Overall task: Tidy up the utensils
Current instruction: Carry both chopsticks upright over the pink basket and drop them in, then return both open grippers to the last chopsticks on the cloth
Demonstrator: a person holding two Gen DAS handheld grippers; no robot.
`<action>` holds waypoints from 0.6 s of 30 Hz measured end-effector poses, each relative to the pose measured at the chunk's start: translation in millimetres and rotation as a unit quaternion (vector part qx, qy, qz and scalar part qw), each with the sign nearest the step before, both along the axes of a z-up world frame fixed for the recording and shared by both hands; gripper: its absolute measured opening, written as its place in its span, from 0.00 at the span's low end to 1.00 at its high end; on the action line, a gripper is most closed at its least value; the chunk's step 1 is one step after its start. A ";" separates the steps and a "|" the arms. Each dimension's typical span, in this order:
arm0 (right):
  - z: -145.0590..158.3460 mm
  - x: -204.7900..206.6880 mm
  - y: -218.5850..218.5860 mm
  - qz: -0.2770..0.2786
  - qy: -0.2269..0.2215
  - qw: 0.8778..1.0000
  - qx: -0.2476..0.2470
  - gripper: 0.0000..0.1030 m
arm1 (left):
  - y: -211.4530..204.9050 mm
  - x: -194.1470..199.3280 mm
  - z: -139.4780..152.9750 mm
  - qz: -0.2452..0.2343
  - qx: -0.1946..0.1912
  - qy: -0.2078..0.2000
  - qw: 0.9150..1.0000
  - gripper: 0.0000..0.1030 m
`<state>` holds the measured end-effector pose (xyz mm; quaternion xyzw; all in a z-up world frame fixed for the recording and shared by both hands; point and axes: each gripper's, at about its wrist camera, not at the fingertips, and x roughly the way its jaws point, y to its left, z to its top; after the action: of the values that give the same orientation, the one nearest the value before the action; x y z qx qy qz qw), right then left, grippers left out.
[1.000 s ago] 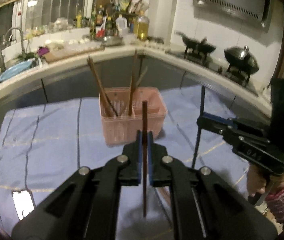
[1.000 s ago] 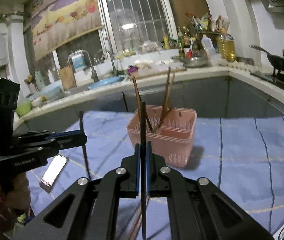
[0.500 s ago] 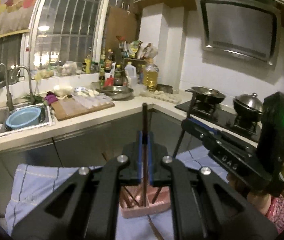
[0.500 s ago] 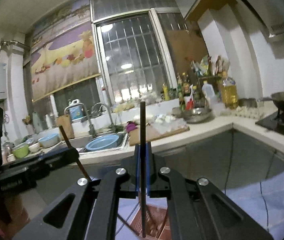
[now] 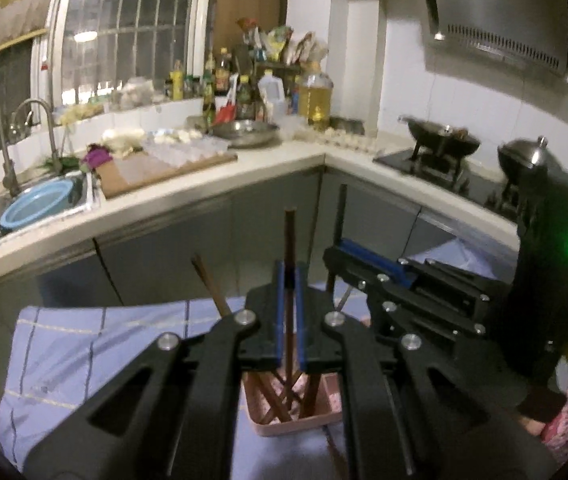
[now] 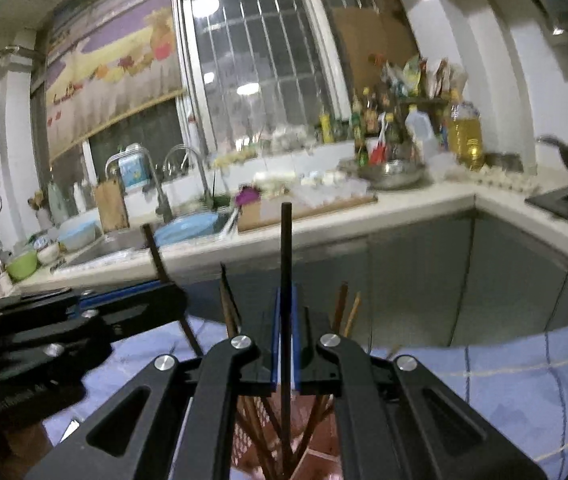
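Item 1, brown chopstick (image 5: 290,240): I have it clamped upright between the blue pads of my left gripper (image 5: 290,312), its lower end reaching down into the pink basket (image 5: 296,426). Item 2, black chopstick (image 6: 286,240): pinched upright in my right gripper (image 6: 284,336), lower end also down among the sticks in the basket.

Item 3, pink basket: sits on the blue checked cloth (image 5: 83,344), directly under both tools, holding several brown chopsticks that lean at angles.

Left view only: my right gripper (image 5: 348,264) seen from the side, closed on the black stick, a green light on its body, plus the stove with a wok (image 5: 442,142) and a lidded pot (image 5: 532,160), and the range hood above.

Right view only: my left gripper (image 6: 163,292) from the side, with the brown stick rising tilted from it, bowls at the sink's far side and a wall mural.

Both views: sink with a blue basin (image 6: 187,228), cutting board (image 5: 155,168), bottles along the window.
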<state>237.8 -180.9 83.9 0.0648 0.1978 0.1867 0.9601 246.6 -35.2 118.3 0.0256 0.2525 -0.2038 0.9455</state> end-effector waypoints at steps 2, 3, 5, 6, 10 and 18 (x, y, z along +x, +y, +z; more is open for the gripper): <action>-7.5 1.9 4.5 -0.001 0.024 1.000 -0.017 0.06 | -6.5 3.3 -20.4 0.008 0.020 0.012 1.000 0.07; -10.5 2.7 5.4 -0.002 0.039 0.999 -0.025 0.06 | -6.6 5.8 -26.4 0.016 0.025 0.020 0.999 0.10; -9.5 -1.1 0.9 0.007 0.048 0.999 -0.008 0.08 | -3.2 9.3 -34.1 0.014 0.024 0.043 0.999 0.15; -5.8 -6.4 -2.7 0.006 0.047 0.999 0.006 0.12 | 0.7 10.1 -35.7 0.017 0.016 0.056 0.998 0.21; 15.1 -31.0 -14.4 -0.001 0.017 0.999 0.040 0.34 | 11.0 -5.4 -21.6 0.026 -0.006 0.046 0.999 0.24; 36.2 -105.5 -26.0 -0.001 -0.024 0.998 0.058 0.35 | 22.6 -74.6 12.2 0.020 -0.024 -0.011 0.999 0.24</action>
<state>132.4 -206.9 120.1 0.1160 0.1637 0.1988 0.9593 172.1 -12.6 130.5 0.0006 0.2376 -0.1905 0.9525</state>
